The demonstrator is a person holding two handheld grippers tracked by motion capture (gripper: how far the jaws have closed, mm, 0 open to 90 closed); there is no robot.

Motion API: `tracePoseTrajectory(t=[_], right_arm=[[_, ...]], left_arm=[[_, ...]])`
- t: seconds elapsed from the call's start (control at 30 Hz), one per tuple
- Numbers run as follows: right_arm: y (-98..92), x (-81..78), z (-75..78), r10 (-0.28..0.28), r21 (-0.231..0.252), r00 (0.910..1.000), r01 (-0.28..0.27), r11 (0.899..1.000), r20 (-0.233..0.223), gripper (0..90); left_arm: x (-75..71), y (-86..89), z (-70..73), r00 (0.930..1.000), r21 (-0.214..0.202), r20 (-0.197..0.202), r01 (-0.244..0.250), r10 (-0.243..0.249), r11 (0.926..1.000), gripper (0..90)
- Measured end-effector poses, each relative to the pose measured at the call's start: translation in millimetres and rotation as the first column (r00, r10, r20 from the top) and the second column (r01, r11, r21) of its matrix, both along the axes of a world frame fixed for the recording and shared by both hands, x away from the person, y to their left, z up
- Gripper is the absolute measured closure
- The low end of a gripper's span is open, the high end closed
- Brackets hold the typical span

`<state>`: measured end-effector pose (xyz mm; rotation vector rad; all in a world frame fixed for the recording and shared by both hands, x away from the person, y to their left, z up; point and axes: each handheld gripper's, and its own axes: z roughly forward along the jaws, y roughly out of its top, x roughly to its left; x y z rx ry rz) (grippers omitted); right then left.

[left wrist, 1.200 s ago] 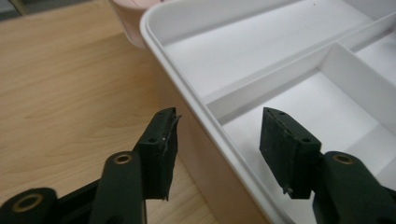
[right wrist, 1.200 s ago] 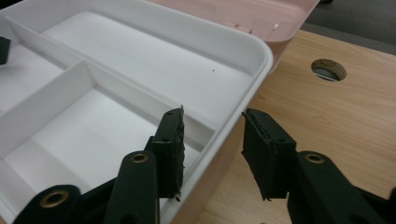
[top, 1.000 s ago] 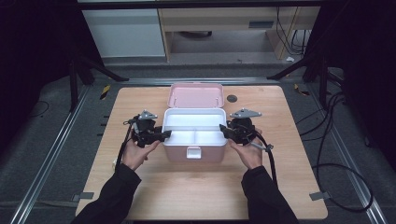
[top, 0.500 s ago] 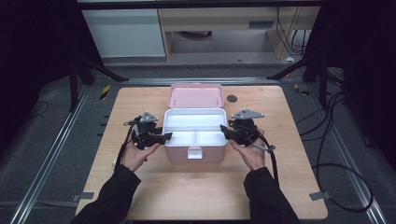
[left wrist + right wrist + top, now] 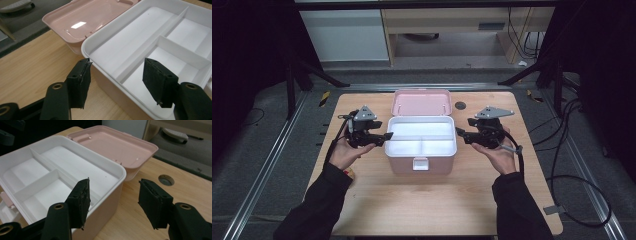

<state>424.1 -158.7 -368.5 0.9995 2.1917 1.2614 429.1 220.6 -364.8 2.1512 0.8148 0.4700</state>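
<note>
1. Left gripper (image 5: 388,135) — level with the left end of the white tray (image 5: 421,145); jaws have just been opening, now stand wide. In the left gripper view (image 5: 116,82) the tray's left rim runs between the pads; no pad pressing on it, nothing held.
2. White tray seated in the pink box (image 5: 412,162) at mid-table, long axis running left to right; three compartments, all bare. Pink lid (image 5: 422,103) laid back flat at the far side.
3. Right gripper (image 5: 458,132) — level with the tray's right end, mirror to the left; jaws likewise have just been opening and stand wide. In the right gripper view (image 5: 113,201) one pad hangs over the tray's inside, the other out over the wooden table (image 5: 130,220); the rim lies between, untouched.
4. Judgement: tray lies straight between the two grippers, each equally near its own end. A lift calls for both to close on the end rims together.
</note>
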Motion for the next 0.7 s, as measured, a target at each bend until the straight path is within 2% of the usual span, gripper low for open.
tracePoseTrajectory(t=[0.03, 0.1, 0.13, 0.17, 0.23, 0.3, 0.33, 0.37, 0.43, 0.47, 0.5, 0.53, 0.6, 0.7], right_arm=[[1.2, 4.6, 8.0, 0.037, -0.006, 0.9993, -0.036, 0.999, 0.004, 42.9], [2.2, 6.4, 10.5, 0.048, -0.014, 0.9988, -0.048, 0.999, 0.004, 42.9], [3.8, 8.9, 13.6, 0.065, -0.031, 0.9978, -0.065, 0.997, 0.009, 43.0], [8.4, 13.8, 18.1, 0.086, -0.072, 0.9961, -0.084, 0.994, 0.022, 45.4], [13.0, 18.3, 21.3, 0.116, -0.094, 0.9927, -0.113, 0.989, 0.033, 46.5], [15.5, 20.8, 22.3, 0.136, -0.103, 0.9902, -0.133, 0.986, 0.030, 47.2], [21.1, 25.2, 23.1, 0.174, -0.132, 0.9846, -0.169, 0.977, 0.021, 48.2], [21.1, 25.2, 23.1, 0.174, -0.132, 0.9846, -0.169, 0.977, 0.021, 48.2], [26.9, 30.0, 22.7, 0.225, -0.166, 0.9744, -0.221, 0.961, 0.006, 50.9], [31.8, 33.7, 21.7, 0.277, -0.197, 0.9607, -0.273, 0.942, -0.006, 52.3], [31.8, 33.7, 21.7, 0.277, -0.197, 0.9607, -0.273, 0.942, -0.006, 52.3], [33.8, 35.4, 21.3, 0.300, -0.208, 0.9538, -0.297, 0.932, -0.018, 52.8], [40.3, 39.3, 19.8, 0.338, -0.258, 0.9399, -0.339, 0.905, -0.048, 55.2], [46.1, 44.6, 17.9, 0.379, -0.287, 0.9207, -0.389, 0.875, -0.092, 60.0]], left_arm=[[4.6, -1.1, 2.1, 0.9997, 0.019, -0.004, 0.026, -0.026, 0.9995, 40.1], [6.4, -1.7, 2.6, 0.9991, 0.024, -0.002, 0.043, -0.043, 0.9988, 40.1], [8.8, -2.7, 3.7, 0.9979, 0.039, -0.009, 0.065, -0.064, 0.9972, 40.1], [12.4, -4.0, 5.4, 0.9964, 0.054, -0.017, 0.084, -0.084, 0.9950, 40.0], [14.2, -4.8, 6.2, 0.9953, 0.065, -0.019, 0.096, -0.095, 0.9932, 40.3], [17.4, -7.0, 7.8, 0.9914, 0.095, -0.035, 0.129, -0.126, 0.9871, 40.5], [18.9, -8.4, 8.9, 0.9882, 0.123, -0.041, 0.151, -0.147, 0.9807, 40.2], [20.3, -9.5, 10.1, 0.9851, 0.137, -0.049, 0.170, -0.165, 0.9758, 40.2], [24.2, -11.2, 12.6, 0.9802, 0.165, -0.059, 0.196, -0.189, 0.9666, 40.1], [26.4, -11.8, 13.4, 0.9770, 0.169, -0.069, 0.211, -0.202, 0.9628, 41.0], [28.4, -12.0, 14.0, 0.9731, 0.176, -0.082, 0.227, -0.215, 0.9579, 41.0], [31.6, -13.1, 14.4, 0.9679, 0.188, -0.100, 0.246, -0.231, 0.9509, 40.8], [35.4, -14.2, 15.0, 0.9616, 0.205, -0.114, 0.268, -0.249, 0.9412, 40.7], [40.4, -16.3, 14.8, 0.9536, 0.228, -0.123, 0.297, -0.275, 0.9272, 41.7]])
